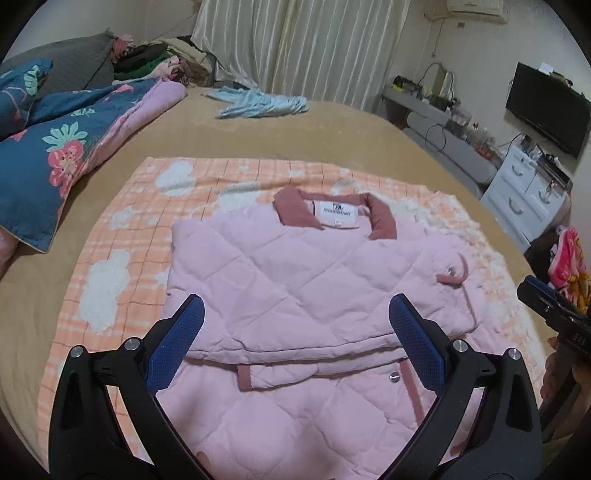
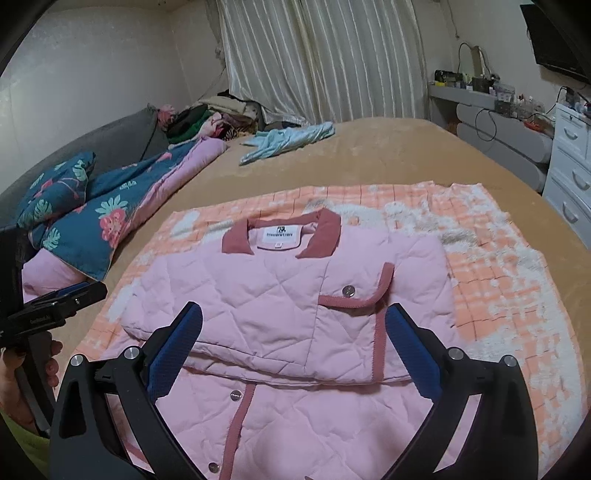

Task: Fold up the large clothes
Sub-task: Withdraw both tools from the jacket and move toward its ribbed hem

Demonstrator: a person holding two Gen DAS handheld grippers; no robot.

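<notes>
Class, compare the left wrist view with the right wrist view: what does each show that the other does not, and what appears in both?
Only the left wrist view shows the air conditioner and a red-and-yellow cloth at right. Only the right wrist view shows the pocket flap fully, plus three snaps down the lower placket. Both show the pink quilted jacket on the orange checked blanket, the light blue garment, floral quilt, and open left gripper and right gripper.

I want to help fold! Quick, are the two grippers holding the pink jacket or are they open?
Left gripper: open, holding nothing, above the pink jacket.
Right gripper: open wide, holding nothing, also above the jacket.
</notes>
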